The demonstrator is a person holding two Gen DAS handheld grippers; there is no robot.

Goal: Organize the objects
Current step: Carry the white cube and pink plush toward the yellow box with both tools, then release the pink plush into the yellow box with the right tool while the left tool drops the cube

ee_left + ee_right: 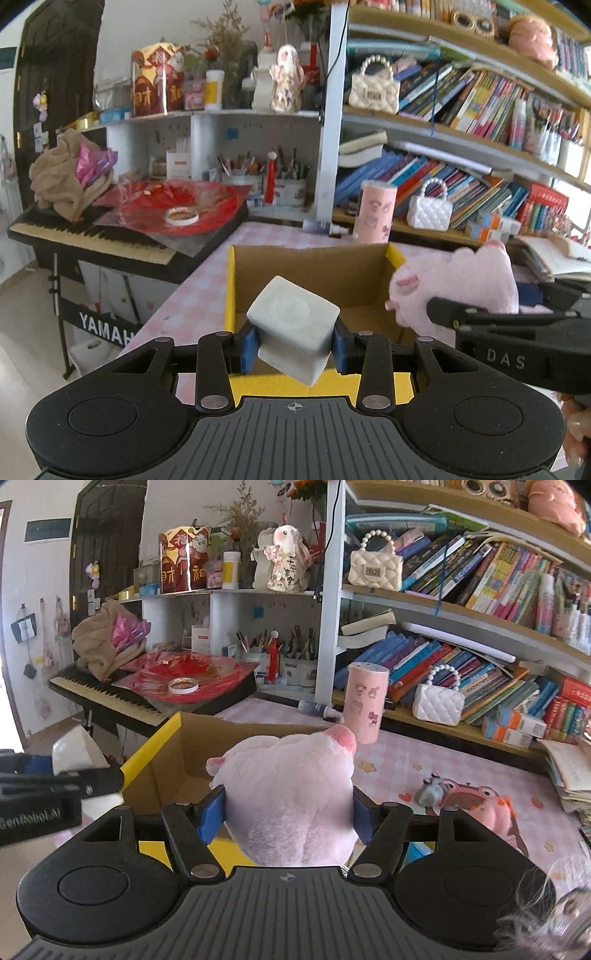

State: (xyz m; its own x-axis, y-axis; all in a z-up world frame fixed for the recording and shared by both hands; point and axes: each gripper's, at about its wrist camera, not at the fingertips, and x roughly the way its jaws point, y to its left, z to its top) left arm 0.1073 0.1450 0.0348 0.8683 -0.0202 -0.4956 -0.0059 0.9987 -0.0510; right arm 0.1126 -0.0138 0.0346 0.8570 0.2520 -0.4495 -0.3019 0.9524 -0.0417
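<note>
My left gripper (293, 349) is shut on a white cube (293, 328), tilted, held over the near edge of an open cardboard box with yellow rims (231, 295). My right gripper (286, 816) is shut on a pink plush pig (291, 794), held above the box's right side (162, 771). In the left wrist view the pig (465, 295) and the right gripper's black body show at the right of the box. In the right wrist view the white cube (75, 751) and the left gripper show at the far left.
The box stands on a pink checked table (402, 768). A pink cylinder (365, 703), a small grey toy (430, 792) and a pink frog plush (480, 805) lie on it. Bookshelves (461, 155) stand behind; a keyboard piano (92, 232) is at the left.
</note>
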